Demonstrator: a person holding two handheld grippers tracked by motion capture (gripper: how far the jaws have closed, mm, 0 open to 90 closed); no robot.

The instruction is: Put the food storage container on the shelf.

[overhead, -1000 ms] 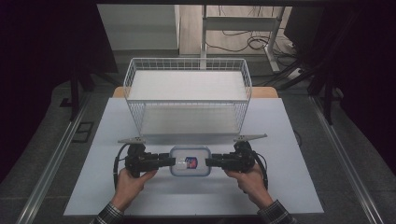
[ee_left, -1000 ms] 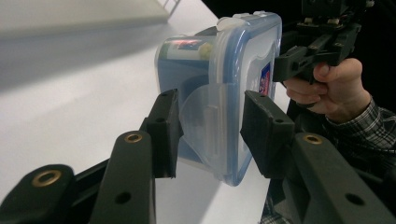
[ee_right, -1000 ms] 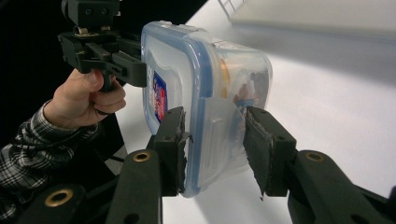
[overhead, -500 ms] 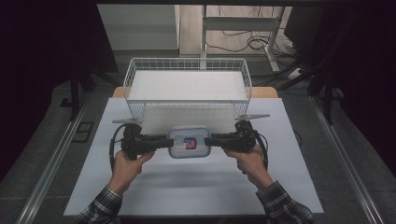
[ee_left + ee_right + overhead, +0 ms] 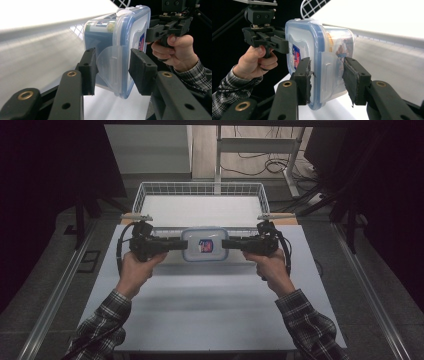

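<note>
wire basket point(image 5: 200, 195) sitting beyond both grippers | lidded plastic container point(image 5: 204, 244) hanging between them, above table point(image 5: 200, 310) | left gripper point(image 5: 175, 244) clamping its left end | right gripper point(image 5: 229, 243) clamping its right end, jaws partly closed

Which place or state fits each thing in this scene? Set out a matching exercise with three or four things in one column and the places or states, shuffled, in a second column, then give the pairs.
Things
1. plastic container
2. wire basket
3. left gripper
4. label on the lid

Places or states
A. at the table's far edge, beyond the hands
B. held between both grippers above the table
C. red and blue
D. at the container's left end

Pairs: 1-B, 2-A, 3-D, 4-C
</note>
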